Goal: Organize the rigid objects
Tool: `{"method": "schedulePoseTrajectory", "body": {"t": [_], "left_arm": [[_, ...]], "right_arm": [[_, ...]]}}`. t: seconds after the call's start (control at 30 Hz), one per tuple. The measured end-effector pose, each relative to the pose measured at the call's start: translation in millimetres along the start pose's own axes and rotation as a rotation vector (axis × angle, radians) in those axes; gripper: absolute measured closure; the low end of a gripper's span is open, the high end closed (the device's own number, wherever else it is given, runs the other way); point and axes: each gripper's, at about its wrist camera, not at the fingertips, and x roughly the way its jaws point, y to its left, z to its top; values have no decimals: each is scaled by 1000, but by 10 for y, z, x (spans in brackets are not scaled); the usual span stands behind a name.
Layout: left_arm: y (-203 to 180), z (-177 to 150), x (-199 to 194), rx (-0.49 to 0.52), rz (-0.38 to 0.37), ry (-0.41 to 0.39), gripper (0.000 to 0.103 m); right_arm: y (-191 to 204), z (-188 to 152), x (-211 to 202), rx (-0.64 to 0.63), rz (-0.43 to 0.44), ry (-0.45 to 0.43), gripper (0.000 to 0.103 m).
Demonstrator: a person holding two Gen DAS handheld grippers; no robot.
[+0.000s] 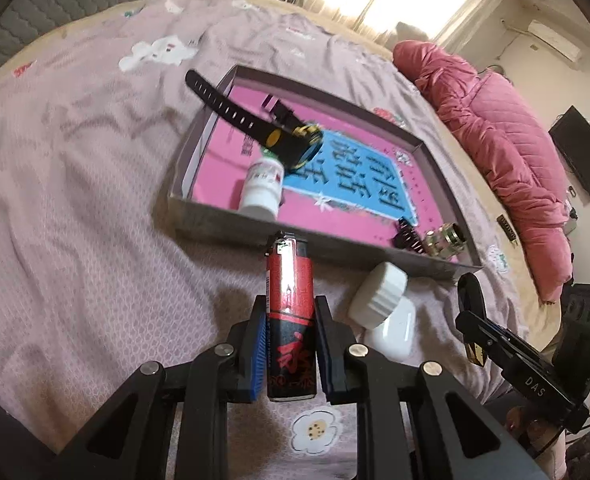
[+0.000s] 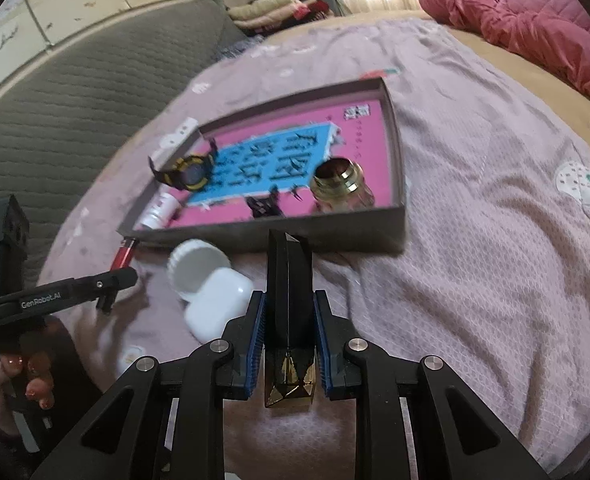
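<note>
My left gripper [image 1: 289, 312] is shut on a red and black lighter [image 1: 289, 312], held just short of the near wall of a shallow box [image 1: 231, 224] with a pink and blue floor. My right gripper [image 2: 288, 306] is shut on a black and gold faceted stick [image 2: 288, 292], also short of the box [image 2: 295, 232]. In the box lie a black and yellow watch [image 1: 287, 140], a small white bottle [image 1: 261, 186], a black hair clip [image 1: 407, 236] and a brass fitting [image 2: 341, 186].
A white round lid [image 1: 379, 296] and a white earbud case [image 1: 391, 332] lie on the mauve bedsheet in front of the box. A pink quilted jacket [image 1: 495, 128] lies at the bed's far right. Folded clothes [image 2: 271, 10] are at the far end.
</note>
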Motion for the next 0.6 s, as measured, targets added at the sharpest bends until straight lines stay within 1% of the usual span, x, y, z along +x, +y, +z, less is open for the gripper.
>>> {"method": "schedulePoseTrajectory", "body": {"t": [0.2,0.6], "left_arm": [[-97,69,-52,19,-10,-23,81],[-339,168,-139,100,-27,-96,81]], "right_arm": [[76,55,-69,-12,26,-45,80],[267,177,-159,-65,56,-109,80]]}}
